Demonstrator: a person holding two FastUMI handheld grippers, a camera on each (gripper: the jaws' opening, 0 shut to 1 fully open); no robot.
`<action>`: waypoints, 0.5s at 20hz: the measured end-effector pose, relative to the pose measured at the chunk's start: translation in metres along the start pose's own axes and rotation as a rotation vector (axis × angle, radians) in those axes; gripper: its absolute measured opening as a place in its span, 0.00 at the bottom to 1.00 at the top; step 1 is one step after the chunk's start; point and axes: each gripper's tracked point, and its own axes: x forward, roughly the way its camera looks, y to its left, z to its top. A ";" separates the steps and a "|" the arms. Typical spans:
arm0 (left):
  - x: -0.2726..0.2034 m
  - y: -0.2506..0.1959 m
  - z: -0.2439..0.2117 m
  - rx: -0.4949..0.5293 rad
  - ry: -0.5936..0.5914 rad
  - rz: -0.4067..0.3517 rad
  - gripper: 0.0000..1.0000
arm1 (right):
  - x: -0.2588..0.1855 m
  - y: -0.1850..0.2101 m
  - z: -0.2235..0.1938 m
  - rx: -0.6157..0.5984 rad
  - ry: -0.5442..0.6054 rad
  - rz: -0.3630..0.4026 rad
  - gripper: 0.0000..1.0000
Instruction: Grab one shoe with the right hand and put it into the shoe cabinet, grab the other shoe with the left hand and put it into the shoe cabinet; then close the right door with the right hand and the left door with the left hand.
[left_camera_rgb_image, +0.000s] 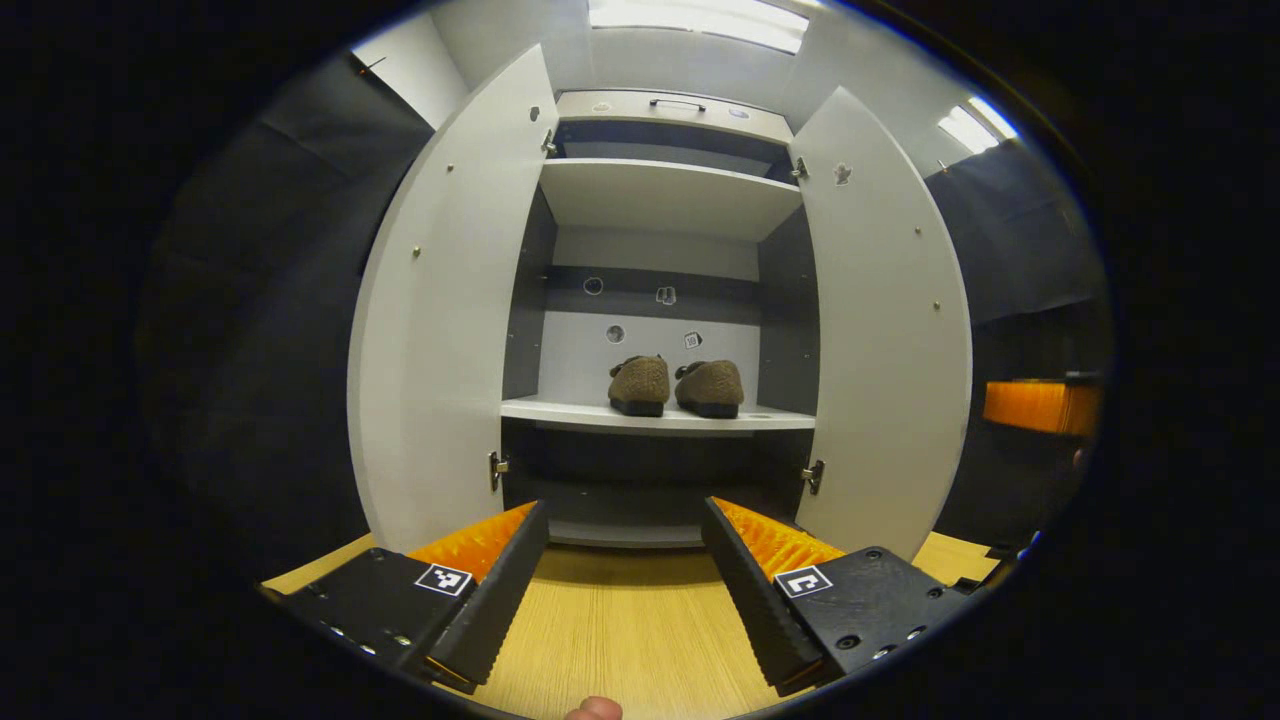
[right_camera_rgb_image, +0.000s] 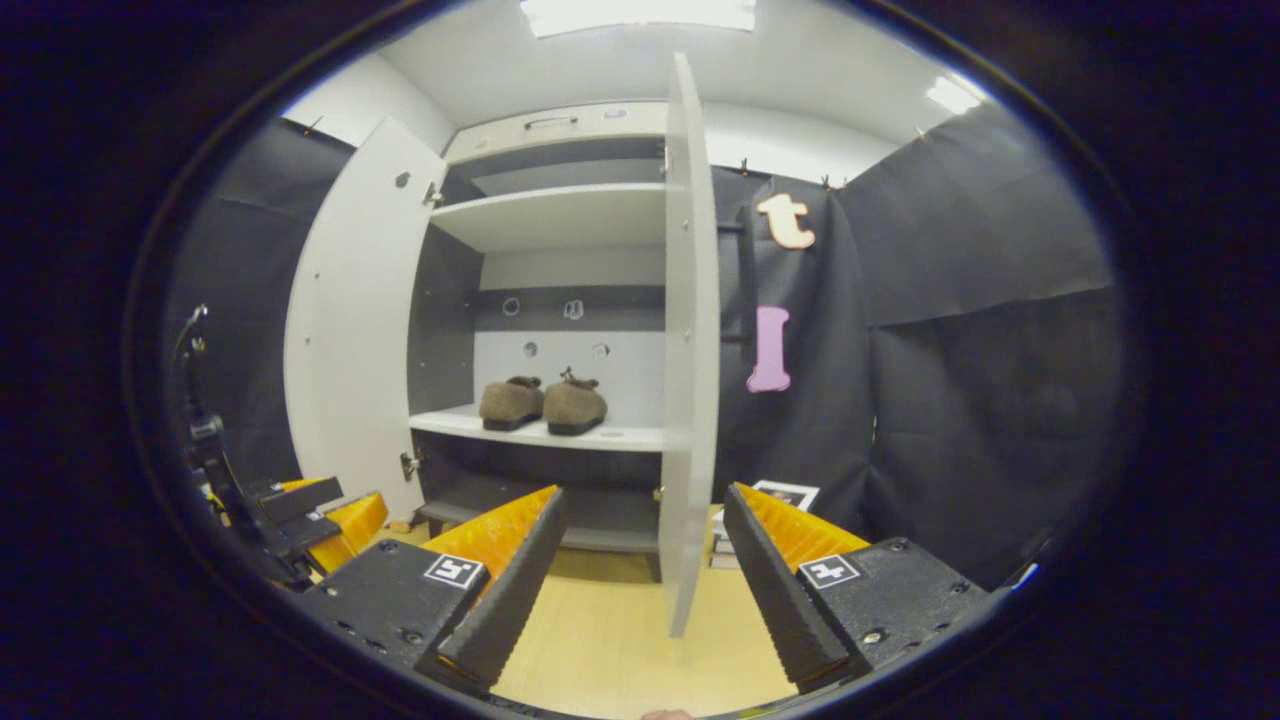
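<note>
Shoe cabinet (left_camera_rgb_image: 668, 200): white panelled carcass with dark grey inner walls, standing on a pale wood-grain floor (left_camera_rgb_image: 620, 630). Both doors stand open. The left door (left_camera_rgb_image: 440, 330) and the right door (left_camera_rgb_image: 885, 330) are flat white boards with small metal hinges at their inner edges.

Middle shelf (left_camera_rgb_image: 560, 412): white and flat. Two brown shoes of fuzzy, felt-like fabric with dark soles sit on it side by side, nearly touching, towards the cabinet's right half: one shoe (left_camera_rgb_image: 640, 385) on the left, the other shoe (left_camera_rgb_image: 710, 387) on the right. Both are rounded and low.

Left claw (left_camera_rgb_image: 625, 590): fingers spread wide, nothing between them, facing the cabinet's open front. The fingers are black with ribbed inner faces and orange ridged backing.

Right claw (right_camera_rgb_image: 645, 590): likewise spread wide and empty. In the right gripper view the right door shows edge-on, its lower edge between the two fingers and apart from both. The shoes sit on the shelf to the left of that door.
</note>
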 end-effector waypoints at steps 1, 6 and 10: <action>0.001 -0.001 -0.001 -0.002 0.002 -0.005 0.94 | 0.002 -0.012 0.015 0.002 -0.018 -0.016 0.99; -0.001 -0.001 -0.003 0.008 0.016 -0.011 0.94 | 0.031 -0.089 0.076 0.039 -0.079 -0.114 0.99; -0.003 0.005 -0.004 0.032 0.017 0.004 0.94 | 0.067 -0.125 0.105 0.103 -0.092 -0.141 0.99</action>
